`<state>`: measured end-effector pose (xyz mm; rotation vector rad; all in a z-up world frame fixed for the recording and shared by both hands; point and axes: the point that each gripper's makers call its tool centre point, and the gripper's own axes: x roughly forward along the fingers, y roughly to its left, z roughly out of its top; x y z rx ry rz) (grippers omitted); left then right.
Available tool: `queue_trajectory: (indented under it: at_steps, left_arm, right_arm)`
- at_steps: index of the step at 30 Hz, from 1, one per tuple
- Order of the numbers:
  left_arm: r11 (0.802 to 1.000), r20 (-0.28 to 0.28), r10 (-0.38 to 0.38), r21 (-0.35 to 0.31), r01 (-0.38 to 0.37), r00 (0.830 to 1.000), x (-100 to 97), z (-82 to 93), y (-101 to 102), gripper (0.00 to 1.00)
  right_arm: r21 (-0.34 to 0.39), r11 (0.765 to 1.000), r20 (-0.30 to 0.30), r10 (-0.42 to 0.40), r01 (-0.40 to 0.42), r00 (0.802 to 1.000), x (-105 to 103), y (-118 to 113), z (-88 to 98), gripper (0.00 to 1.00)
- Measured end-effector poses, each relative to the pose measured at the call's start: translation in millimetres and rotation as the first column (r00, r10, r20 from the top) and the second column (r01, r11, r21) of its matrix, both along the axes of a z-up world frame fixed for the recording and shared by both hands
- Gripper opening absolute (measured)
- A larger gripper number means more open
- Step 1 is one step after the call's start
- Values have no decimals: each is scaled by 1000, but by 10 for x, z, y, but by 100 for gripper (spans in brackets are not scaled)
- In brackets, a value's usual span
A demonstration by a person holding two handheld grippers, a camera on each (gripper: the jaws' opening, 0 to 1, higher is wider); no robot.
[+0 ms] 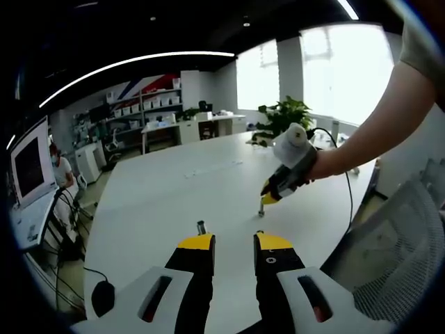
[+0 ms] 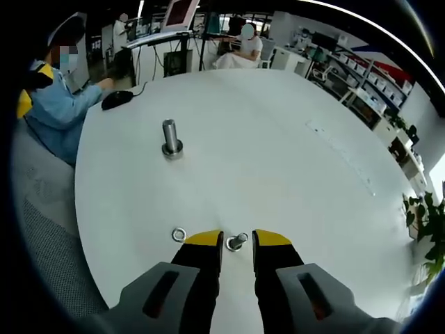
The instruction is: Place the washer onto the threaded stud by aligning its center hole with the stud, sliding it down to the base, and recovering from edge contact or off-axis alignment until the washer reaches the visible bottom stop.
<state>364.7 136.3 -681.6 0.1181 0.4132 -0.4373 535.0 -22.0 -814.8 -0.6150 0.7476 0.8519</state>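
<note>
Right gripper view: washer (image 2: pixel 179 234) lies flat on tabletop (image 2: pixel 278 174), thin, light, slippery; fingers (image 2: pixel 204 240) spread — pinch its rim.

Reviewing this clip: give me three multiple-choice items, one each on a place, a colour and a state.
1. Where is the small flat silver metal washer?
A. Stacked on a plate
B. Flat on the large white table, beside the right claw
C. Hanging from a hook

2. What colour are the right claw's tips?
A. Yellow
B. Red
C. Blue

3. What state is the right claw in?
A. Shut on the washer
B. Shut on a cable
C. Open, with the short silver threaded metal stud between its tips

Answers: 1 B, the washer lies on the tabletop just outside one jaw. 2 A, both tips are yellow above black bodies. 3 C, the jaws stand apart around the stud.
</note>
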Motion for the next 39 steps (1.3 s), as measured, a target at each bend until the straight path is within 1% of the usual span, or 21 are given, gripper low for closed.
queue_trajectory:
  at_steps: [16,18,22,28,31,35,39]
  left_arm:
    - [1000,2,7,-2,-7,1000,5,4,18,20]
    - [1000,3,7,-2,-7,1000,6,7,16,20]
    - [1000,6,5,-1,-5,1000,5,13,10,20]
    - [1000,10,4,-2,-4,1000,0,21,6,20]
    - [1000,10,1,0,-1,1000,-2,20,1,20]
    - [1000,14,3,2,-3,1000,-4,25,5,20]
    - [1000,15,12,-3,-12,1000,1,32,25,20]
  right_arm:
    - [9,999,-26,-33,33,999,-22,-19,-19,19]
    - [9,999,-30,-39,39,999,-64,-33,-15,19]
    - [4,999,-53,-52,52,997,-140,-78,-77,20]
    - [3,997,-70,-73,73,995,-201,-126,-101,21]
    - [1,996,-93,-89,90,992,-241,-148,-136,21]
    - [0,996,-102,-89,89,991,-319,-152,-153,21]
    - [-13,997,-123,-81,80,989,-406,-171,-223,21]
